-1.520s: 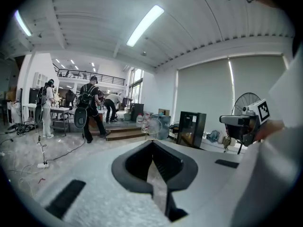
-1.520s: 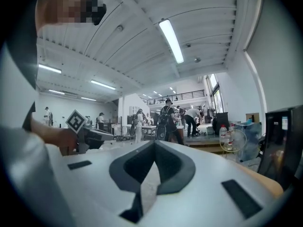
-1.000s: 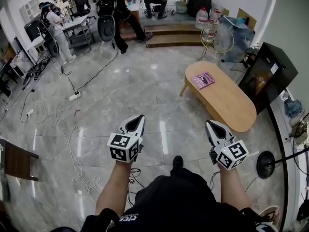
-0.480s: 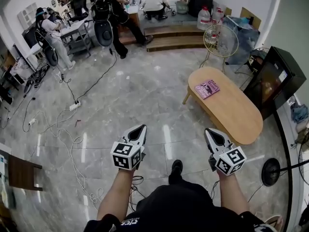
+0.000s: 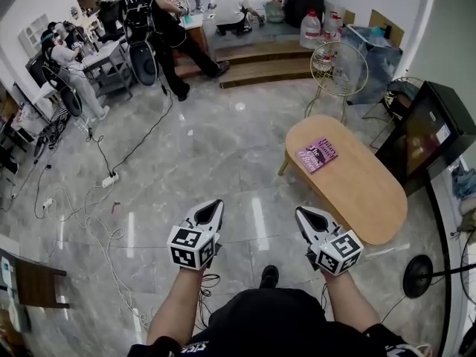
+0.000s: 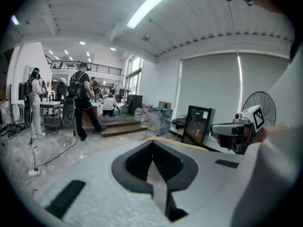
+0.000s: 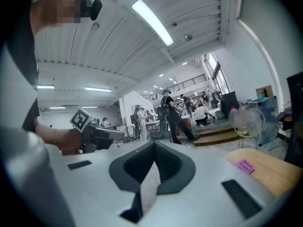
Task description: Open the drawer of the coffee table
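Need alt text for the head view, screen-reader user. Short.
Looking steeply down: a person holds the left gripper and right gripper, both shut and empty, above a glossy marble floor. Ahead on the right stands an oval wooden coffee table, untouched, with a pink magazine on its far end. Other people are in the background.

Glossy grey marble floor (image 5: pixel 216 147), wooden steps (image 5: pixel 268 62)

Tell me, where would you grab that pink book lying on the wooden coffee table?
Probably its edge nearest the rim. The pink book lies flat and thin on the coffee table, near its end, so come in low from the open floor side, one jaw above the cover, one below. Whether that edge overhangs is unclear.
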### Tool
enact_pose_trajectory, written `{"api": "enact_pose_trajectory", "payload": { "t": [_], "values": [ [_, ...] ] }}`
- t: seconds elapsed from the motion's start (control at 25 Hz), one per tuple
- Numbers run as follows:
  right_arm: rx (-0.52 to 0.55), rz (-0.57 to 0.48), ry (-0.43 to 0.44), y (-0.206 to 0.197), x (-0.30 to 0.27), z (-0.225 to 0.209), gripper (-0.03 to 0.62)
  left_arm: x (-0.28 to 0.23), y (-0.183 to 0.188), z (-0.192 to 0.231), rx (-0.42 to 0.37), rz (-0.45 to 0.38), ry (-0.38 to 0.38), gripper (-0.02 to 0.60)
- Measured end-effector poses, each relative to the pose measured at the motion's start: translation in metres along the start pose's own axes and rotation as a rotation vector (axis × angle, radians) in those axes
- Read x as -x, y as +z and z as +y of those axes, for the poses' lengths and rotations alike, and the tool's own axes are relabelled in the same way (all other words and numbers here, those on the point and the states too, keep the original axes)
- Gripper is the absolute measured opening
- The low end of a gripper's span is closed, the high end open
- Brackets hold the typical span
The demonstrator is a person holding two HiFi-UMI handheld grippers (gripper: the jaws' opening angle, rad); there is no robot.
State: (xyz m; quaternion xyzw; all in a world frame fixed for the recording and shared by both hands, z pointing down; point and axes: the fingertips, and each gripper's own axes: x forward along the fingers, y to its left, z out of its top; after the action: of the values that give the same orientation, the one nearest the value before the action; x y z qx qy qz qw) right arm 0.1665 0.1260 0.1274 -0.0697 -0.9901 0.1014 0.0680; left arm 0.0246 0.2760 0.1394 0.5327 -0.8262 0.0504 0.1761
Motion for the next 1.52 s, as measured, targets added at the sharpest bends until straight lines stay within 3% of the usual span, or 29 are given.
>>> {"api": "enact_pose_trajectory", "payload": {
  "t": [0.16,0.52,0.88,1.08,1.52],
  "values": [
    [-0.031,-0.019,0.006,0.006,-0.008,-0.029,0.003,-0.033,0.019,-0.007,-0.024,-0.006,-0.021,0.009],
    [-0.089,-0.056,-0.087,0.01,0.004,-0.078,0.003,-0.086,0.033,-0.021,-0.04,0.014,-0.105,0.009],
    [-0.116,-0.019,-0.206,-0.003,-0.007,-0.108,0.003,-0.147,0.047,-0.007,0.012,-0.011,-0.214,0.009],
    [-0.12,-0.003,-0.295,-0.001,-0.041,-0.134,0.003,-0.198,0.061,0.027,0.049,0.002,-0.304,0.009],
    [-0.149,-0.042,-0.437,0.031,-0.196,-0.161,0.003,-0.283,0.121,0.166,-0.055,0.044,-0.465,0.009]
  ]
}}
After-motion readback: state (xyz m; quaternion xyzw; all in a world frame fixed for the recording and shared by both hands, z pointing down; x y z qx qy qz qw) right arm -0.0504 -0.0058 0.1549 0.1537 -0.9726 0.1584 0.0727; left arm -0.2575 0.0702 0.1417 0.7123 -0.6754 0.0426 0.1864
